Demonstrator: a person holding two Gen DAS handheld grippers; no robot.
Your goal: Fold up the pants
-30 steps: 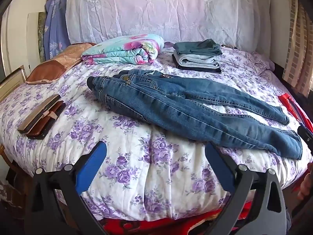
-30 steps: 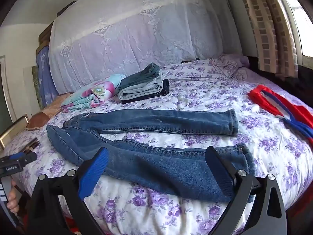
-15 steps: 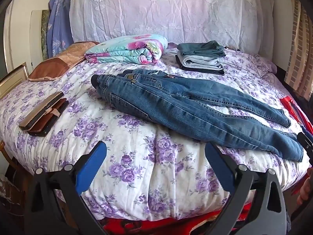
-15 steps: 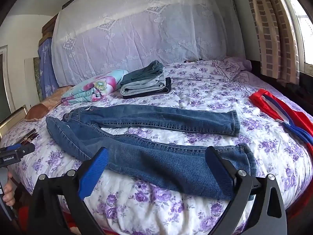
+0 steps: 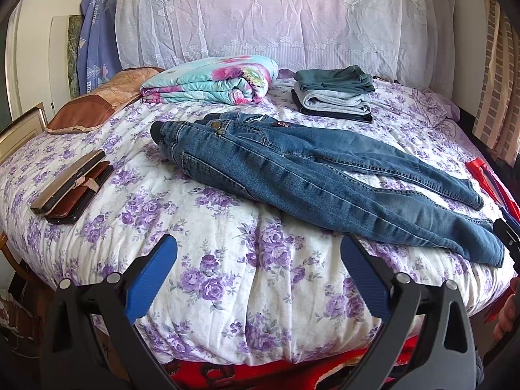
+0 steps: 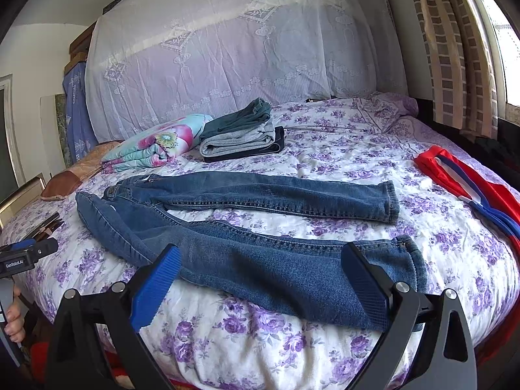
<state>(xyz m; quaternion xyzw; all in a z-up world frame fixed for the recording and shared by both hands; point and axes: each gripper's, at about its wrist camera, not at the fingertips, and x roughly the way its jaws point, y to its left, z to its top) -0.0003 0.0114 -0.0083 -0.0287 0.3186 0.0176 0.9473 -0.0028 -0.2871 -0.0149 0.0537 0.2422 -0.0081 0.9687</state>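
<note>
The jeans [image 6: 247, 227] are lying flat across the bed [image 6: 341, 149], legs spread apart, cuffs toward its right edge. The left claw [image 5: 258, 274] is hovering wide over the near edge, holding nothing; the right claw [image 6: 260, 279] is gaping wide above the nearer leg.

Our left camera looks low across the bed [image 5: 227, 276] from its near edge, over the left tongs [image 5: 258, 260], toward the headboard. Our right camera faces likewise over the right tongs [image 6: 260, 266], nearer the jeans [image 6: 260, 260] hems. Both views share the jeans [image 5: 325, 175] and the folded stack [image 5: 334, 94] beyond.
</note>
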